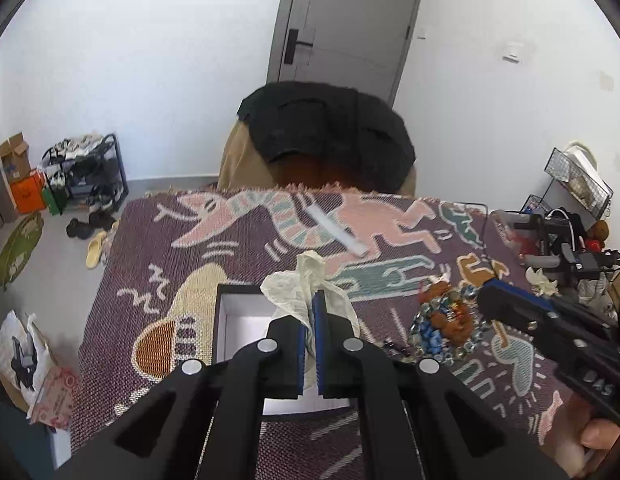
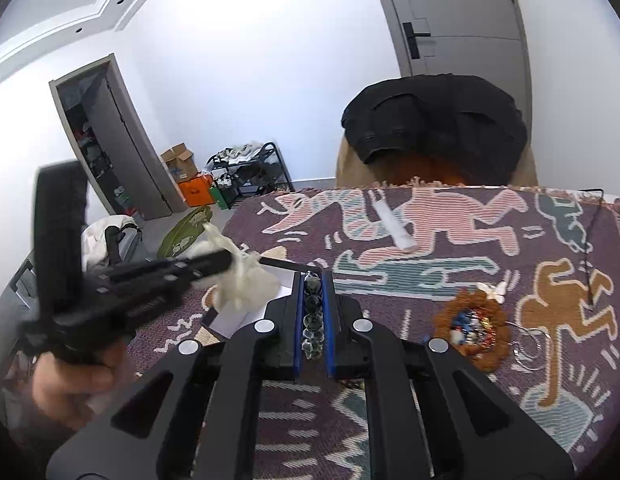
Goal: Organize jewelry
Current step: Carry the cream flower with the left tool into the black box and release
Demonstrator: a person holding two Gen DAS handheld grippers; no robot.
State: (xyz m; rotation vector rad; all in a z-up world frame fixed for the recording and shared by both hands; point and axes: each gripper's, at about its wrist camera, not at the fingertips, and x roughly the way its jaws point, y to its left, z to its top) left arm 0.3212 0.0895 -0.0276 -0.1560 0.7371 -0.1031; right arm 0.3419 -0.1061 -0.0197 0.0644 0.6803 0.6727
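My left gripper [image 1: 310, 300] is shut on a crumpled cream tissue paper [image 1: 305, 280] and holds it above an open black box with a white inside [image 1: 237, 320]. My right gripper [image 2: 313, 280] is shut on a string of dark glassy beads [image 2: 313, 320] that runs along between its fingers. A heap of jewelry [image 1: 446, 324] with blue, silver and brown pieces lies on the patterned cloth right of the box. In the right wrist view the heap [image 2: 474, 328] sits on a brown crocheted mat. The left gripper [image 2: 217, 262] with the tissue [image 2: 249, 284] also shows there, over the box [image 2: 285, 276].
A patterned woven cloth [image 1: 149, 248] covers the table. A white strip [image 1: 338, 232] lies at the far middle. A chair with a black jacket [image 1: 330, 132] stands behind the table. Black gear and wire baskets [image 1: 566, 236] crowd the right edge. A shoe rack [image 1: 85, 172] stands on the floor at left.
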